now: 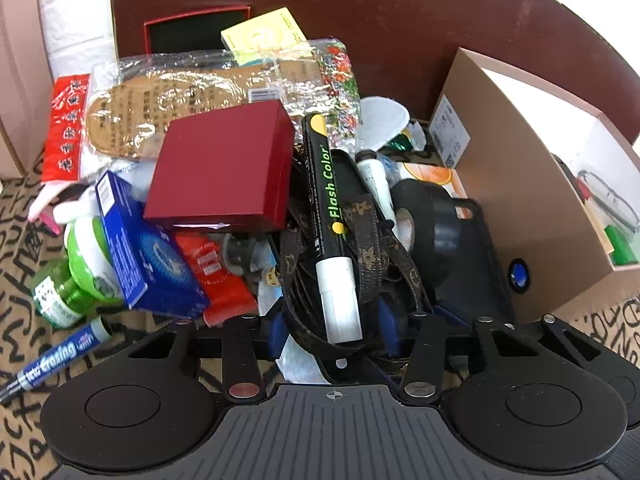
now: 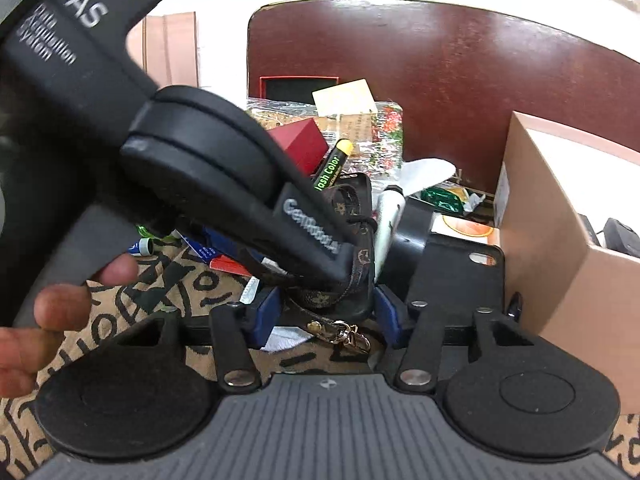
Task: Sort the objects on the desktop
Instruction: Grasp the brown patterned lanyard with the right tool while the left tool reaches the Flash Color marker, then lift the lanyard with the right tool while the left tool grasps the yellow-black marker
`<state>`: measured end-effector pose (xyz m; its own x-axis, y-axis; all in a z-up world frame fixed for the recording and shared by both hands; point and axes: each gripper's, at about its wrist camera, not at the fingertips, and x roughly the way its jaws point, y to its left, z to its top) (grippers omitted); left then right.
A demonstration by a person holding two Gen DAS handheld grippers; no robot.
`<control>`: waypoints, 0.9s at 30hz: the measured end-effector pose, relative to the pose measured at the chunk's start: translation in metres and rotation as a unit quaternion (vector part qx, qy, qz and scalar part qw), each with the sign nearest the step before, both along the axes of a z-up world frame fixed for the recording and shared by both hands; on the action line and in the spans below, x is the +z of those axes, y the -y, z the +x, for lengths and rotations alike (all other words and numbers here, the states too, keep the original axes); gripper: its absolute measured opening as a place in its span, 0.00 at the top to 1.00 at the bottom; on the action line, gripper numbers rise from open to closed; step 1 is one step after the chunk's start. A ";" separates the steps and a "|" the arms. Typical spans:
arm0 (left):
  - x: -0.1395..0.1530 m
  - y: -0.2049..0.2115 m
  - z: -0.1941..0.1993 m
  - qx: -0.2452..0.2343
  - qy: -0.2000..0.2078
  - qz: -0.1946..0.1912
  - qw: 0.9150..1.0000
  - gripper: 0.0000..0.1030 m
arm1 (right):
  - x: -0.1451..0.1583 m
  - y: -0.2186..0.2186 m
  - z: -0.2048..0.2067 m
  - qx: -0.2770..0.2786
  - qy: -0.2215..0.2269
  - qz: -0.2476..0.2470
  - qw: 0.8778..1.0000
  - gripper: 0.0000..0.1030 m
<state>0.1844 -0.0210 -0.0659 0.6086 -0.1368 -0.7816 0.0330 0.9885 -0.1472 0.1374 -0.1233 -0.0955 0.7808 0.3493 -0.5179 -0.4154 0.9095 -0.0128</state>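
Note:
A brown patterned strap (image 1: 368, 232) lies coiled in a heap of desk clutter, with a black Flash Color marker (image 1: 326, 196) resting across it. In the left wrist view my left gripper (image 1: 332, 324) has its blue pads against both sides of the coil, the marker's white end between them. In the right wrist view my right gripper (image 2: 326, 316) closes on the same strap (image 2: 360, 256) lower down, above its gold clasp (image 2: 346, 334). One of the left gripper's fingers (image 2: 308, 228) reaches down into the coil from the upper left.
Around the strap lie a red box (image 1: 224, 168), a blue box (image 1: 136, 248), a green bottle (image 1: 80, 272), a black tape roll (image 1: 432, 216) and packed insoles (image 1: 180, 92). An open cardboard box (image 1: 520, 200) stands at the right. A person's fingers (image 2: 60, 304) hold the left tool.

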 end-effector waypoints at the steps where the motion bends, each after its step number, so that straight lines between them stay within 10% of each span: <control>1: 0.001 0.001 -0.002 0.000 -0.001 0.001 1.000 0.55 | 0.000 0.000 -0.003 0.001 0.000 -0.002 1.000 0.45; 14: 0.006 -0.006 -0.057 -0.013 -0.012 -0.085 0.996 0.58 | 0.012 0.018 -0.062 0.003 0.005 0.004 1.000 0.48; 27: 0.008 -0.006 -0.136 -0.036 0.003 -0.067 0.997 0.19 | 0.002 0.048 -0.146 -0.004 -0.037 0.016 0.999 0.69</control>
<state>0.0480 -0.0150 -0.0574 0.5991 -0.2820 -0.7494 0.1040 0.9554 -0.2764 -0.0087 -0.1712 -0.0935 0.7436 0.3613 -0.5625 -0.4071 0.9121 0.0476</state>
